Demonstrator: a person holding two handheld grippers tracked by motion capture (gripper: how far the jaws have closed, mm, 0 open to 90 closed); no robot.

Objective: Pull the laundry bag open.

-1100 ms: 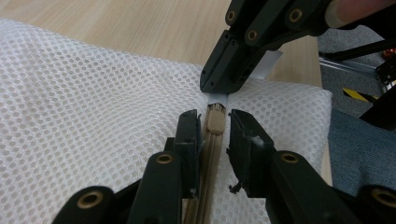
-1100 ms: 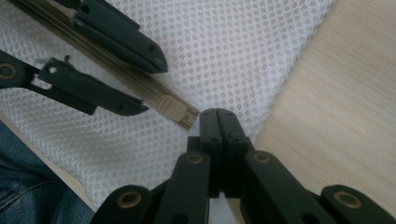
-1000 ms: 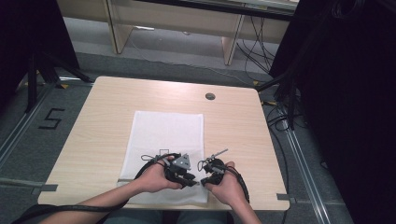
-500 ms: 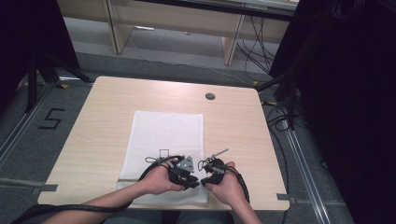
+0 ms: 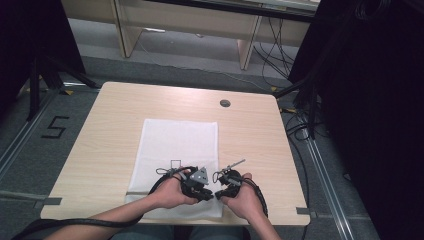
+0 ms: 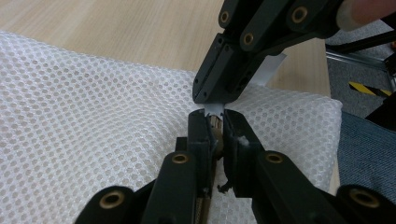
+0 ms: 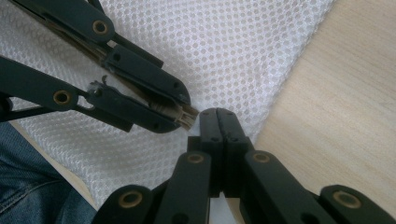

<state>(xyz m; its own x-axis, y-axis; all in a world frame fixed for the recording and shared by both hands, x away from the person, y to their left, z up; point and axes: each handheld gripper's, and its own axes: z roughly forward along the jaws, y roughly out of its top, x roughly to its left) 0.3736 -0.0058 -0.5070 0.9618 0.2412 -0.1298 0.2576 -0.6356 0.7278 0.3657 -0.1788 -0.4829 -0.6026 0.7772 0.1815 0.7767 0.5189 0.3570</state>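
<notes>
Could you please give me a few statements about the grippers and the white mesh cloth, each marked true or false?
1. The white mesh cloth lies spread flat on the wooden table. True.
2. The two grippers are at opposite ends of the table. False: the left gripper and right gripper meet tip to tip over the cloth's near edge.
3. The right gripper's jaws are pressed together. True.
4. The left gripper's jaws are spread wide apart. False: they stand nearly shut on something small and tan.
5. The cloth is solid black. False: it is white mesh.
</notes>
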